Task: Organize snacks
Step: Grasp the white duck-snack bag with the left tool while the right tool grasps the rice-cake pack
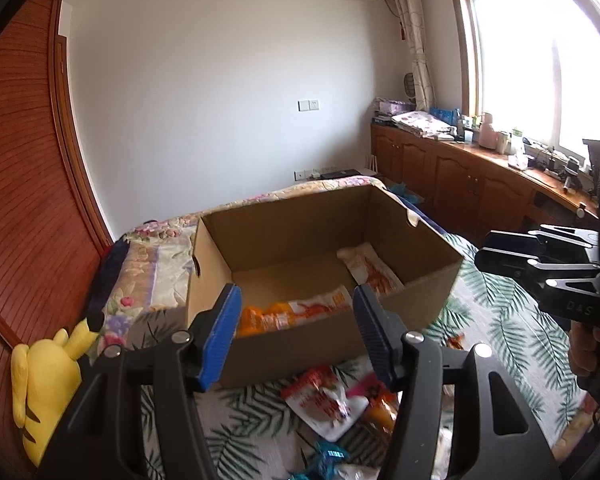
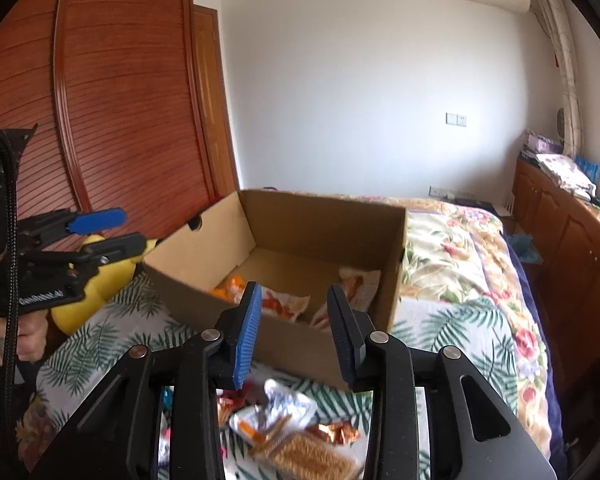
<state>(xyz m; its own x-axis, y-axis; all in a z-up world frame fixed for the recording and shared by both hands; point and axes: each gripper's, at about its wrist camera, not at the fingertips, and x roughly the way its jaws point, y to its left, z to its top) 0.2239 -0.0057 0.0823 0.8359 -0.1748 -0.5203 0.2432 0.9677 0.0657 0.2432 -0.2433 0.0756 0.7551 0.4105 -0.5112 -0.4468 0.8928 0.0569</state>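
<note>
Both the left gripper [image 1: 296, 334] and right gripper [image 2: 294, 334] hovered with jaws spread and empty over the centre-frame cardboard box [image 1: 432, 304], packets [image 1: 324, 400] below apparently awaiting collection.

I count one open cardboard box [image 1: 328, 236] at the middle of the left wrist frame, on the bed. Inside it I see three snack packets: an orange one [image 1: 264, 318] at the lower left of the box, a white-and-red one [image 1: 320, 304] just beside it, and a white one with orange print [image 1: 370, 268] toward the right wall. Loose packets lie in a pile [image 1: 336, 404] at the bottom centre; blur keeps me from an exact count, but at least four. One yellow plush toy [image 1: 46, 384] sits at lower left. Two grippers show, mine on the left [image 1: 296, 328] and the right [image 2: 292, 330].
</note>
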